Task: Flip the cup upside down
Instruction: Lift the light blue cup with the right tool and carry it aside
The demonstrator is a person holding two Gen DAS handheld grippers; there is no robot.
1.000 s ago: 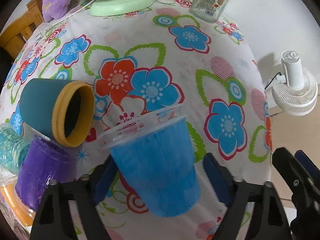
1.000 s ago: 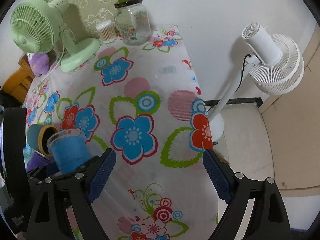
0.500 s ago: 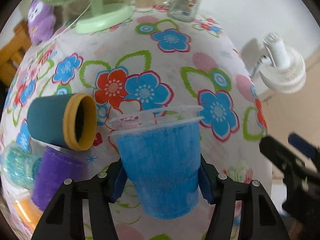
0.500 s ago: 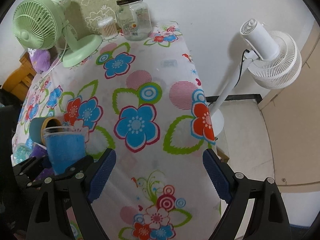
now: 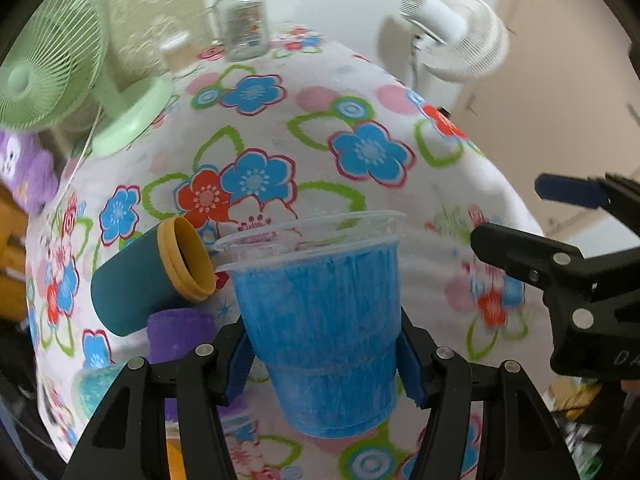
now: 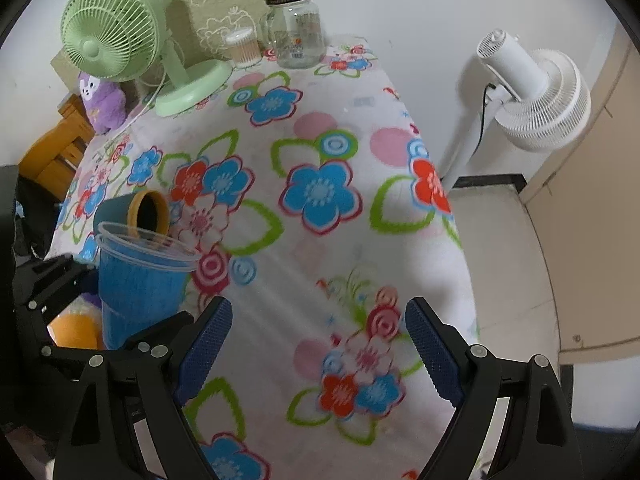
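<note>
A clear plastic cup with a blue lining [image 5: 324, 320] stands upright, mouth up, held off the flowered tablecloth [image 5: 360, 92]. My left gripper [image 5: 326, 364] is shut on the blue cup's lower half, one pad on each side. The cup also shows at the left of the right wrist view [image 6: 136, 280]. My right gripper [image 6: 316, 348] is open and empty over the tablecloth [image 6: 320, 128] near its front edge, to the right of the cup. It shows at the right of the left wrist view [image 5: 560, 232].
A teal cup with a yellow rim [image 5: 148, 276] lies on its side left of the blue cup, above a purple cup [image 5: 176, 332]. A green desk fan [image 6: 120, 28], a glass jar [image 6: 296, 32] and a purple toy [image 6: 102, 100] stand at the back. A white floor fan [image 6: 536, 92] stands right of the table.
My left gripper closed on the blue cup and lifted it off the cloth, tilting its view upward. My right gripper pulled back toward the table's front edge.
</note>
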